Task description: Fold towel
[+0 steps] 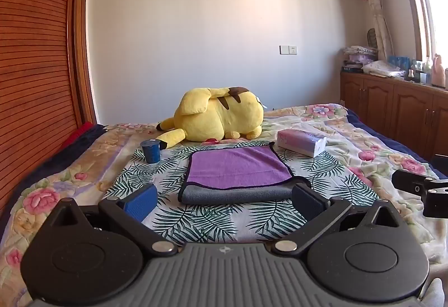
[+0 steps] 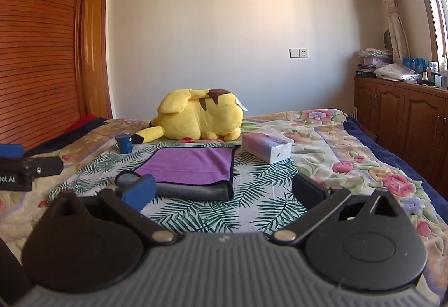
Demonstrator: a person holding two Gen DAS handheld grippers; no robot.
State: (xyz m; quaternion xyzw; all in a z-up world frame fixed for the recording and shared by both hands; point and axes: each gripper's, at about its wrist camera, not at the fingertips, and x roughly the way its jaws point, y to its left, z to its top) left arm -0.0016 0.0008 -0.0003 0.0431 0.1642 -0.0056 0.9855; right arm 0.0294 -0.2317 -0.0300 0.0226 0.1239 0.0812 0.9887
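Observation:
A purple towel (image 1: 238, 165) with a grey underside and dark trim lies folded on the palm-leaf cloth (image 1: 207, 218) on the bed; its grey folded edge faces me. It also shows in the right wrist view (image 2: 190, 167). My left gripper (image 1: 225, 199) is open and empty, just short of the towel's near edge. My right gripper (image 2: 224, 189) is open and empty, near the towel's front right corner. Each gripper shows at the edge of the other's view: the right one (image 1: 420, 189), the left one (image 2: 25, 170).
A yellow plush toy (image 1: 218, 116) lies behind the towel. A blue cup (image 1: 151, 150) stands at the back left, a tissue box (image 1: 301, 142) at the back right. The floral bedspread (image 1: 378, 150) runs to wooden cabinets (image 2: 406, 122) on the right. A slatted wooden headboard (image 1: 33, 69) rises on the left.

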